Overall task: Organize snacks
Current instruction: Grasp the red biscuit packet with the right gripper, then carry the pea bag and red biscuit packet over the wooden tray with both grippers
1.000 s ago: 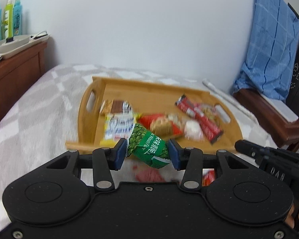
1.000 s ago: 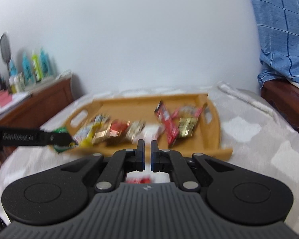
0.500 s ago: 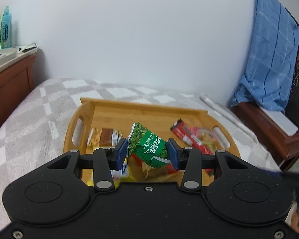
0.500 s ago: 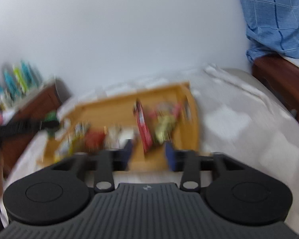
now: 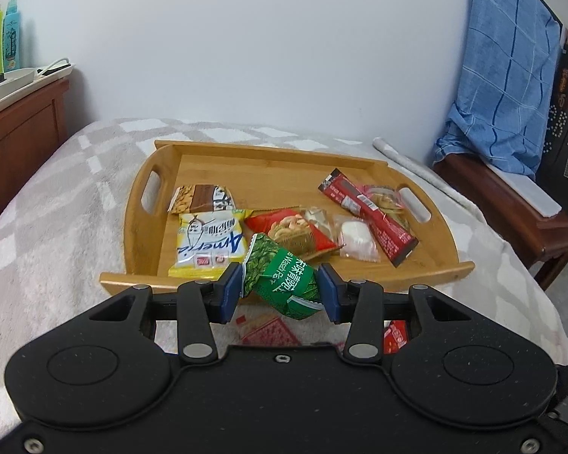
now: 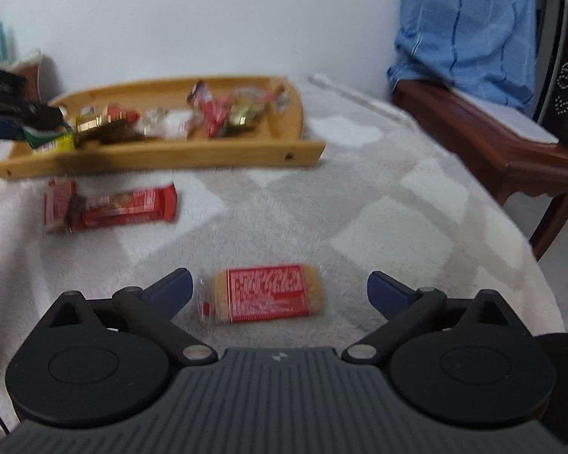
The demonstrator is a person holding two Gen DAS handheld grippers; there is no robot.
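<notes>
Fingers of the left gripper (image 5: 280, 287) pinch a green snack packet (image 5: 282, 278); right gripper (image 6: 279, 290) fingers spread wide, a red-labelled biscuit pack (image 6: 266, 294) lying between them.

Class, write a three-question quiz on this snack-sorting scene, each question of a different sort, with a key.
1. True or false: the left tool grips a green packet.
2. The right tool is: A open, B shut on a bar, C out of view.
3. Fill in: the cracker pack with the red label lies on the ____, outside the wooden tray.

Key: 1 true; 2 A; 3 blanket.
</notes>
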